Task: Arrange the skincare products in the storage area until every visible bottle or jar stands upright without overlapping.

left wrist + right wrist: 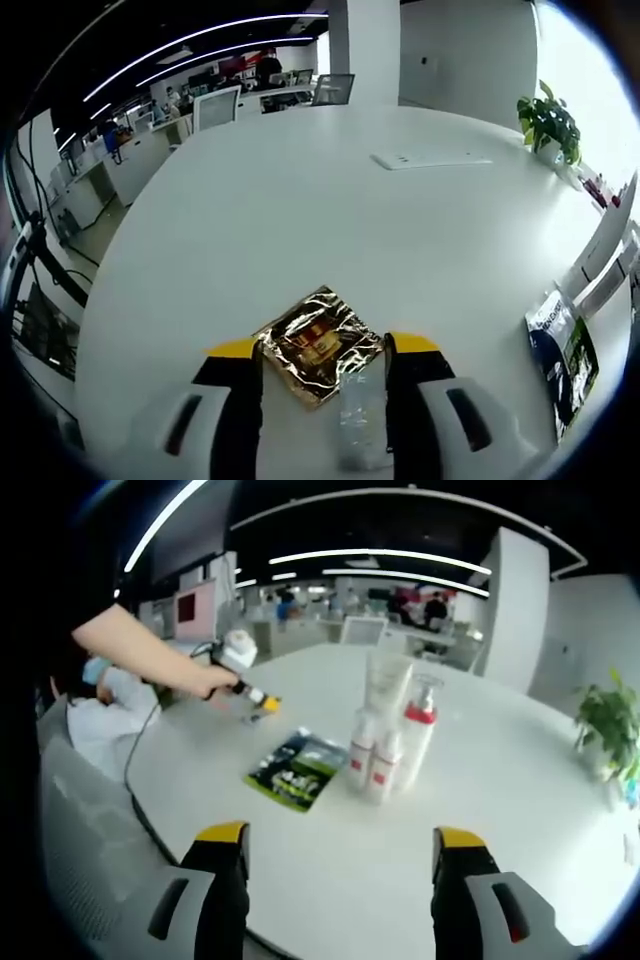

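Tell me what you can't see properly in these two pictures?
- Left gripper view: a clear bottle lies between the left tongs; its lower end runs out of view, and whether it is gripped is unclear.
- Left gripper view: the dark packet is cut by the round edge.
- Right gripper view: the bottles overlap; their labels are too small to read.

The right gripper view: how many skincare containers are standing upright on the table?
4, standing in one cluster: a tall pale tube at the back, a pump bottle with a red collar beside it, and two small white bottles in front. More may be hidden behind them.
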Demonstrator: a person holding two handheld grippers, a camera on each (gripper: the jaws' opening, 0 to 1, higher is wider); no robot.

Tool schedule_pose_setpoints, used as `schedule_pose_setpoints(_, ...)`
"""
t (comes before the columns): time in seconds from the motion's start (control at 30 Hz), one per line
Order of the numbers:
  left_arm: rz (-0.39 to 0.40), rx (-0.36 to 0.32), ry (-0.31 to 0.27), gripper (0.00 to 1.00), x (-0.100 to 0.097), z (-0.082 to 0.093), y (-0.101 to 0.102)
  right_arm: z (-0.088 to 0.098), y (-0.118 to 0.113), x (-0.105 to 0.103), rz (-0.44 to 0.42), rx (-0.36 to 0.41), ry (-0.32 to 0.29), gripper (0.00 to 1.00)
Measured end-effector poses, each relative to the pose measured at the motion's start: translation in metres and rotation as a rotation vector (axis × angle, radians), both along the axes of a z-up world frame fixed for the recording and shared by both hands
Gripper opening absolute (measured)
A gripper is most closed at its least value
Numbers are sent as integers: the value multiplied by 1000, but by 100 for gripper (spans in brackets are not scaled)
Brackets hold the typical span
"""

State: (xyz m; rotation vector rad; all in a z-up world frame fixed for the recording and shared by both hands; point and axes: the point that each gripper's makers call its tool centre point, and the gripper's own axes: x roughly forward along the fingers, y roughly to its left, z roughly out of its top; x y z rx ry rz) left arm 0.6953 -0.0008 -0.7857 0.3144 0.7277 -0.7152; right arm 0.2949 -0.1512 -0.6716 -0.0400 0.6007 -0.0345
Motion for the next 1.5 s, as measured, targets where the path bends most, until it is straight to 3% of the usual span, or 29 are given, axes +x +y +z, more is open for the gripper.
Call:
schedule_pose_setpoints(0.57, -48, -7, 11, 37, 4, -1, -7, -2, 1, 0, 4, -9, 12, 75)
schedule_pose_setpoints(0.67, -66, 10, 3, 12, 4, -1, -7, -2, 1, 0, 6, -12, 14, 75)
schedule_pose_setpoints(1.0, -54, -43, 31, 7, 9, 4, -8, -3, 2, 0, 12, -17, 22, 75)
schedule_pose_setpoints(1.3, -117, -48, 22, 3, -13, 14, -13, -3, 5, 1, 25, -22, 21, 75)
schedule_pose_setpoints(1.5, -191, -98, -14, 2, -34, 39, -27, -3, 7, 2, 32, -22, 20, 75)
